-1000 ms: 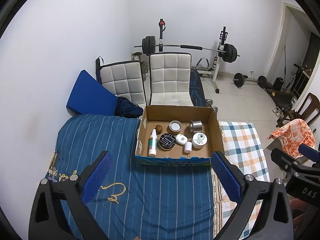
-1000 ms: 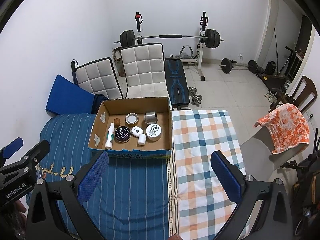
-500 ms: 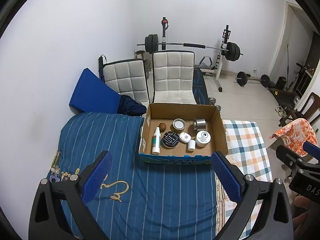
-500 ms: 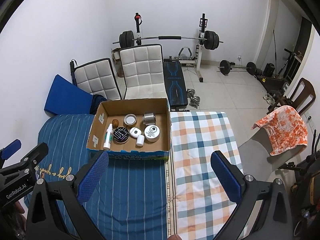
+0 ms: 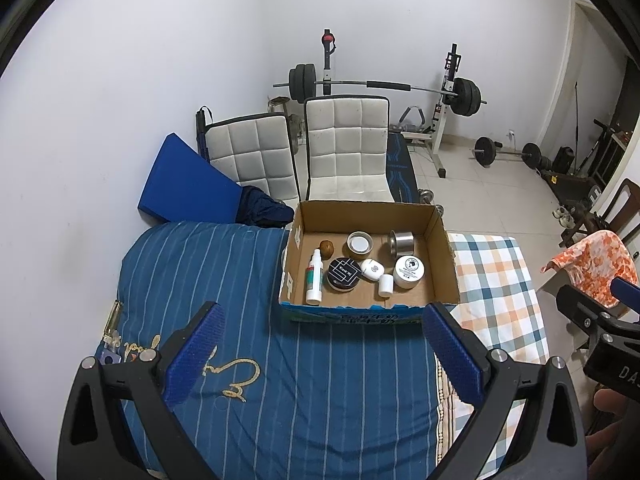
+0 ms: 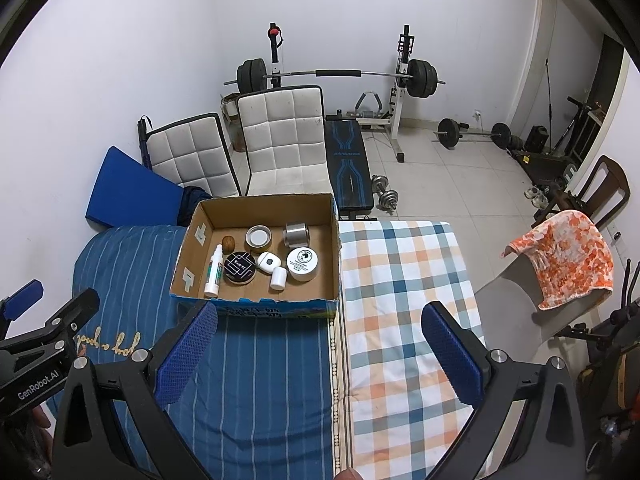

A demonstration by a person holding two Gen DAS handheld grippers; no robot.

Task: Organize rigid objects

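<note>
An open cardboard box (image 5: 440,232) (image 6: 192,248) sits on the bed. It holds a white spray bottle (image 5: 314,278) (image 6: 214,272), a black round tin (image 5: 343,273) (image 6: 239,266), a brown ball (image 5: 327,247), a white-lidded jar (image 5: 359,243), a metal tin (image 5: 401,241) (image 6: 297,233), a white oval case (image 5: 373,269), a small white bottle (image 5: 386,284) and a large white jar (image 5: 409,271) (image 6: 303,264). My left gripper (image 5: 320,354) and right gripper (image 6: 320,354) are open and empty, held above the bed in front of the box.
The bed has a blue striped cover (image 5: 200,280) and a checked blanket (image 6: 400,300). Two white chairs (image 5: 344,148), a blue cushion (image 5: 180,188), a weight bench with a barbell (image 6: 340,74) and dumbbells (image 6: 384,198) stand behind. An orange cloth (image 6: 568,256) hangs on the right.
Both grippers have pulled back and risen a little, so the box looks smaller and farther. Nothing was taken hold of.
</note>
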